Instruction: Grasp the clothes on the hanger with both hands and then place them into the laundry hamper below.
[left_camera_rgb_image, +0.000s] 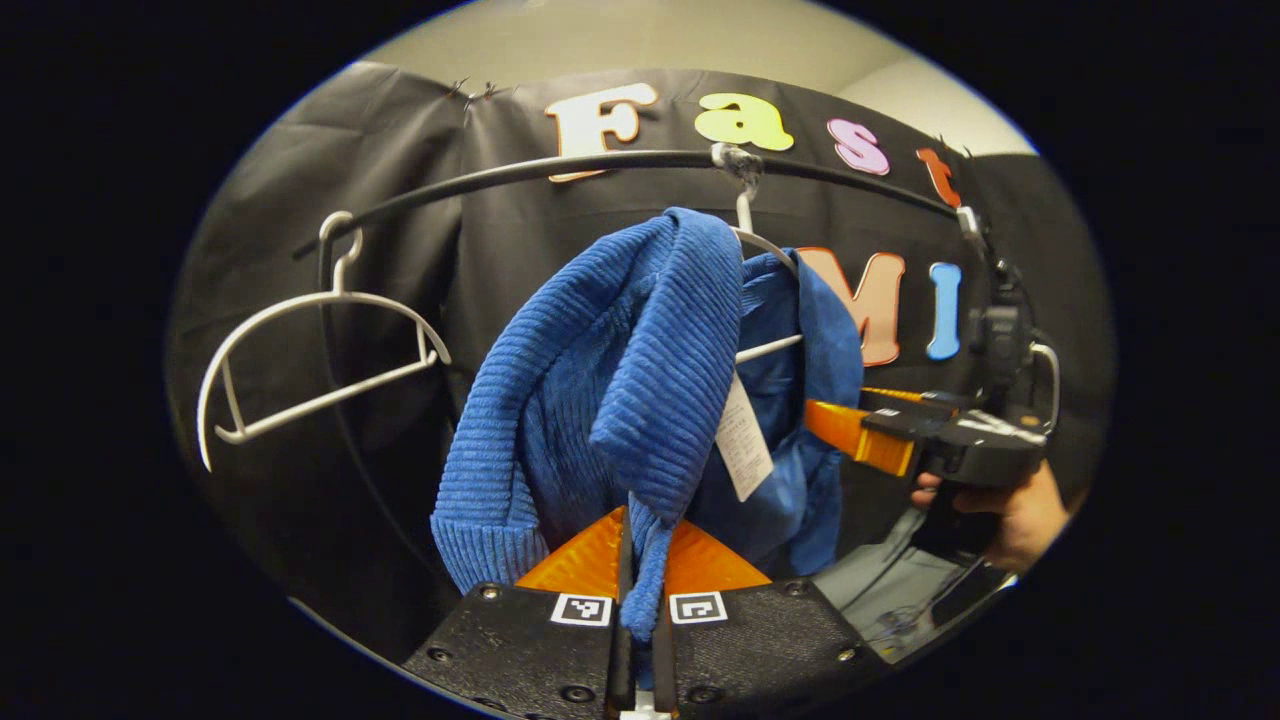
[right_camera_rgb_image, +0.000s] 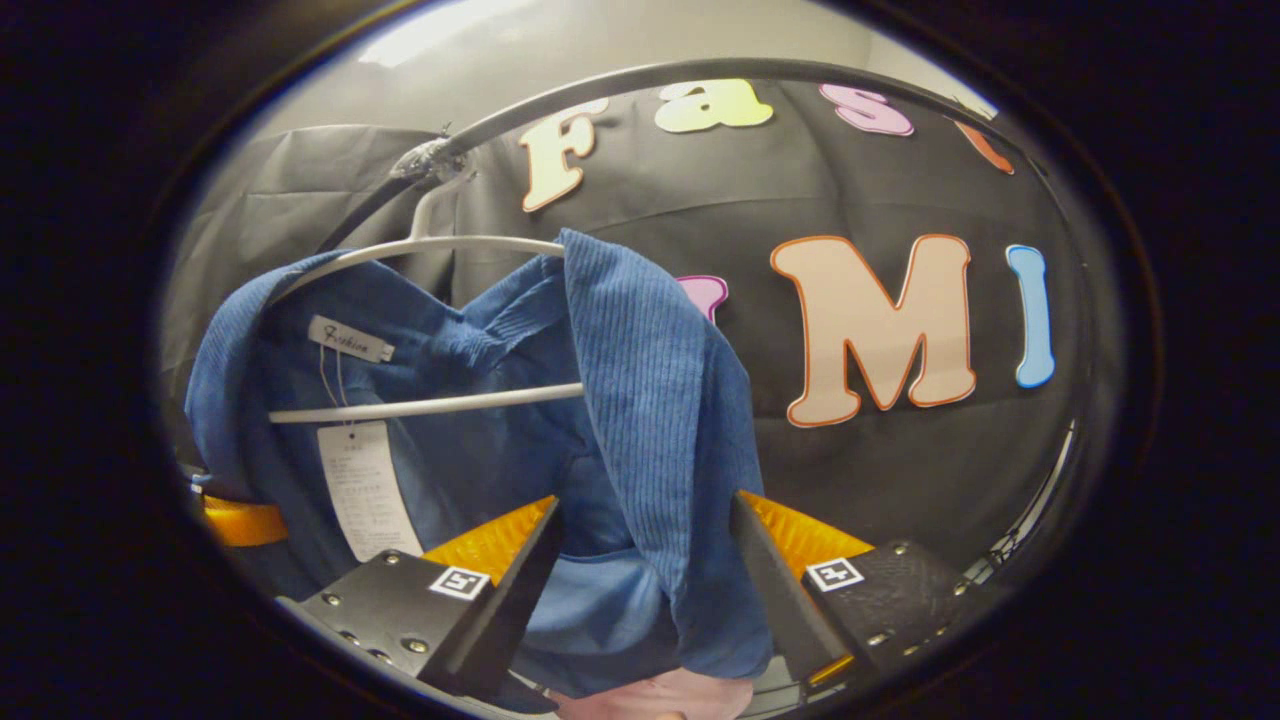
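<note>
A blue ribbed garment (left_camera_rgb_image: 640, 370) hangs bunched on a white hanger (left_camera_rgb_image: 765, 245) under the black rail (left_camera_rgb_image: 600, 165). A paper tag (left_camera_rgb_image: 745, 440) dangles from it. In the left gripper view my left gripper (left_camera_rgb_image: 642, 560) is shut on a hanging strip of the blue fabric. My right gripper (left_camera_rgb_image: 815, 415), held by a hand (left_camera_rgb_image: 1000, 510), reaches into the garment from the right. In the right gripper view the right gripper (right_camera_rgb_image: 645, 500) stands open with a fold of the garment (right_camera_rgb_image: 650, 400) hanging between its fingers, just below the hanger's bar (right_camera_rgb_image: 430, 405).
An empty white hanger (left_camera_rgb_image: 320, 340) hangs on the rail to the left of the garment. The black cloth wall (left_camera_rgb_image: 400, 250) stands close behind. Part of the left gripper (right_camera_rgb_image: 235, 520) shows at the garment's far side, and a hand (right_camera_rgb_image: 660, 695) shows at the bottom edge.
</note>
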